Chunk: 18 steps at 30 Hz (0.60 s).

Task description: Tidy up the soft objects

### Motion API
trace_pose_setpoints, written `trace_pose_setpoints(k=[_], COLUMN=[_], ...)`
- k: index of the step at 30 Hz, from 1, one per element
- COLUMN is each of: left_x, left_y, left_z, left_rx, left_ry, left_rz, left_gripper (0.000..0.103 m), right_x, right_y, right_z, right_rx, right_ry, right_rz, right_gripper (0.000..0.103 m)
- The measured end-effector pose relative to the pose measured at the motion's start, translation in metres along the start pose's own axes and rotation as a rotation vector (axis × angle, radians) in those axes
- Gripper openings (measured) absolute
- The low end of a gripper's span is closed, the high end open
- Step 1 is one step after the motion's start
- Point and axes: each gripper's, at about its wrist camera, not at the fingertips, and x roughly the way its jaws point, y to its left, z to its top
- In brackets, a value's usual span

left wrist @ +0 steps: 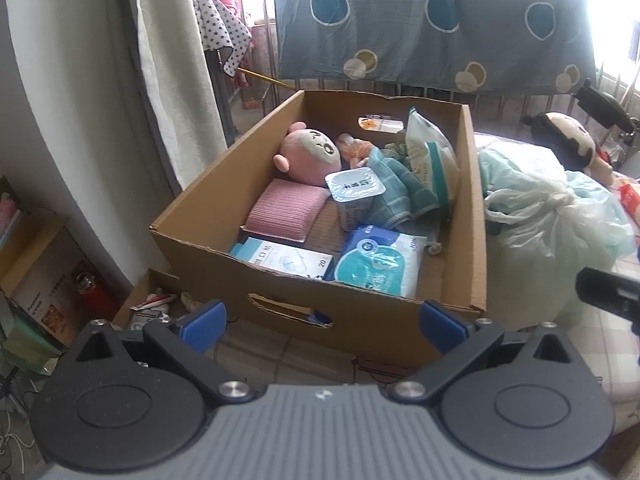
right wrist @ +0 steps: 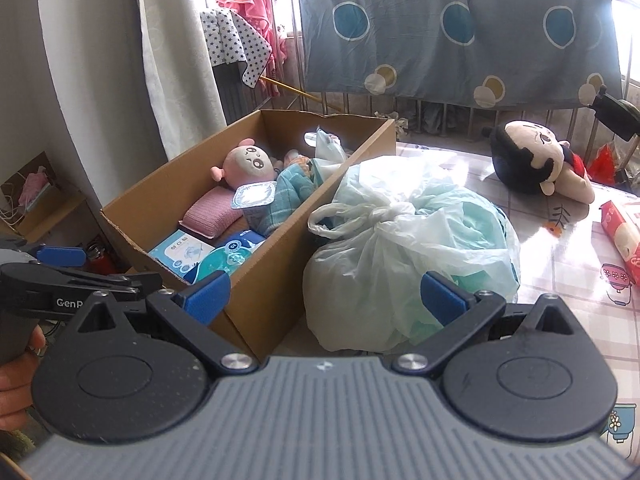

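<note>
Both tools, left (left wrist: 323,322) and right (right wrist: 325,295), hover open and empty by the box (right wrist: 264,280). Likely next: the tied bag (right wrist: 400,248); pinching its knot should lift best.

Left wrist view: set low and close before the near end of the cardboard box (left wrist: 320,304), facing along its length and down into it, toward the hanging patterned sheet (left wrist: 440,32). Right wrist view: further right and slightly back, near the tied plastic bag (right wrist: 400,248), facing the same way. Shared: box, bag, sheet, black-haired doll (right wrist: 536,160). Left gripper (right wrist: 60,258) shows at the right view's left edge.
</note>
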Motion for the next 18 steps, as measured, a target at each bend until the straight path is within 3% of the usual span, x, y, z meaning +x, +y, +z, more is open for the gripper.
trace_pose_setpoints(k=[12,18], left_x=[-0.006,-0.012], left_y=[0.002,0.001], left_z=[0.007,0.012], left_rx=[0.000,0.012], left_ry=[-0.041,-0.065], left_rz=[0.036,0.038], left_gripper=[0.103,0.103], right_x=[-0.004,0.002], right_y=[0.000,0.010], right_z=[0.008,0.000], right_rx=[0.052,0.067], right_ry=[-0.002,0.043], right_rz=[-0.035,-0.057], right_gripper=[0.102,0.102])
